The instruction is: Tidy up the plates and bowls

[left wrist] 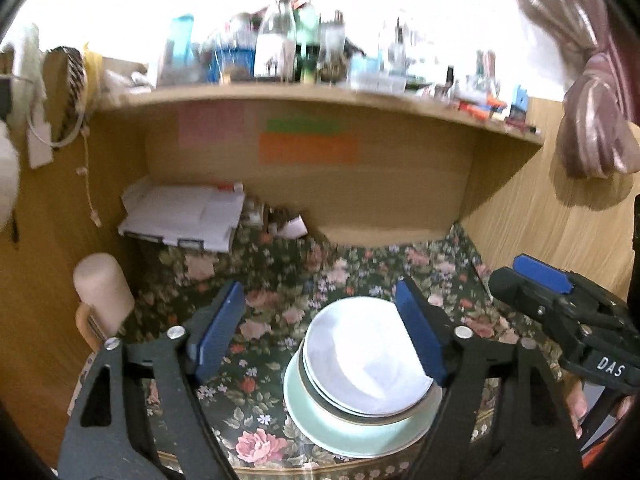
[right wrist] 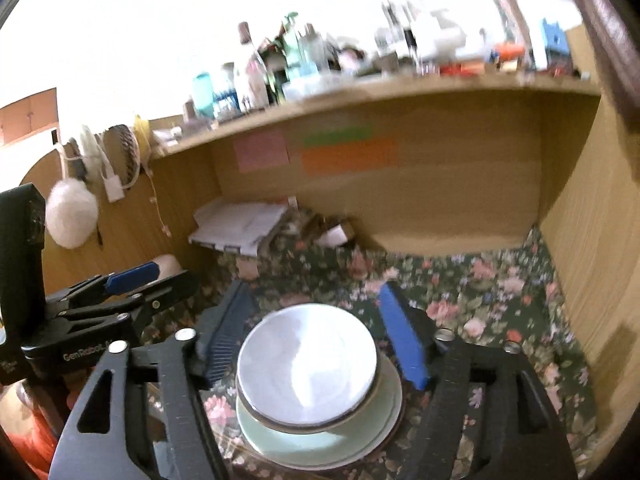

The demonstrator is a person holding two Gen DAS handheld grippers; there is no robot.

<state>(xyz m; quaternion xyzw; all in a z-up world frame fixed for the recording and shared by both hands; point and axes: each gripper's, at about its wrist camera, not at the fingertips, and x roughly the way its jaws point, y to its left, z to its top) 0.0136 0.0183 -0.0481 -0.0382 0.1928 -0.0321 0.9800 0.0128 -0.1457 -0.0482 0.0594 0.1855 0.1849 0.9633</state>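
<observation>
a stack of dishes [left wrist: 360,384] is seen on the floral cloth [left wrist: 280,280], below a wooden shelf [left wrist: 320,98] crowded with bottles [left wrist: 280,40]. the stack is made up of white bowls [right wrist: 306,372] nested on a pale green plate [right wrist: 320,444]. the left gripper [left wrist: 320,332] is held above the stack with its fingers [left wrist: 218,330] spread wide and nothing between them touched; the stack is framed toward its right finger. the right gripper [right wrist: 316,340] is likewise held wide, with the bowls seen between its blue pads [right wrist: 402,340] but apart from them. each gripper is caught in the other's view, at the side. papers [left wrist: 184,216] are stacked at the back, under the shelf.
</observation>
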